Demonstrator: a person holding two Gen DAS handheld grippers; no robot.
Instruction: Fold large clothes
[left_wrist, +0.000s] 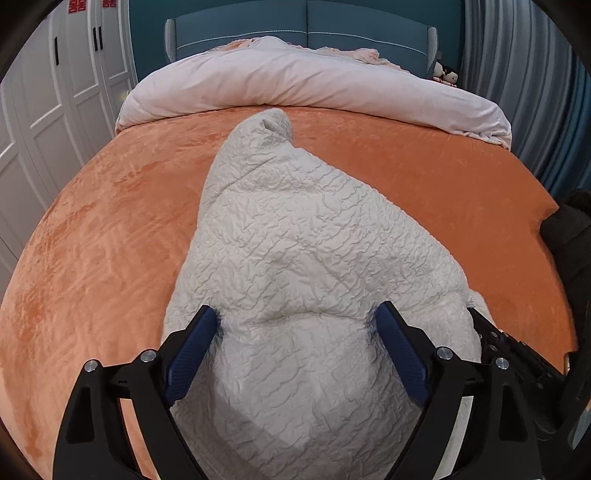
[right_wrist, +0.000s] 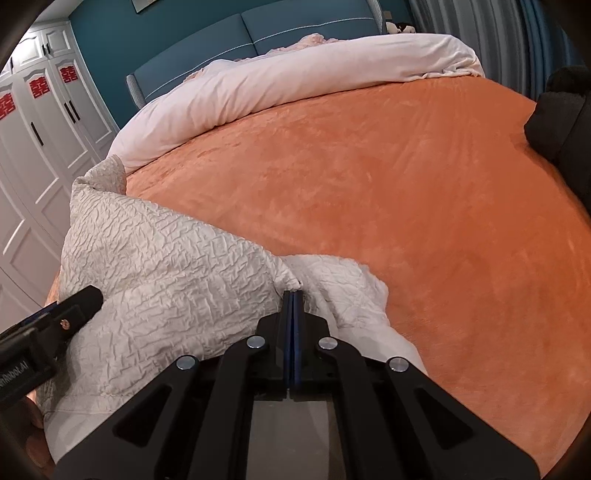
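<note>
Left wrist view: the left gripper (left_wrist: 297, 321) stands with its jaws wide apart, the blue pads (left_wrist: 192, 354) on either side of a bunched fold of the pale crinkled garment (left_wrist: 295, 236); the cloth fills the gap but the jaws are not pressed together on it. The garment lies in a rumpled, tapering heap on the orange bedspread (left_wrist: 110, 229), its far tip pointing toward the rolled white duvet (left_wrist: 295, 85) at the head of the bed.

Right wrist view: the right gripper (right_wrist: 293, 295) has its jaws closed, pad against pad, pinching a small edge of the same garment (right_wrist: 166, 266) near the bed's near edge. The left gripper (right_wrist: 79, 304) enters at the left, against the cloth.

Judgement of progress: the task appears to be at an early stage. The garment is neither spread flat nor shows any clean fold; spreading, aligning the edges and every fold seem still to be done.
</note>
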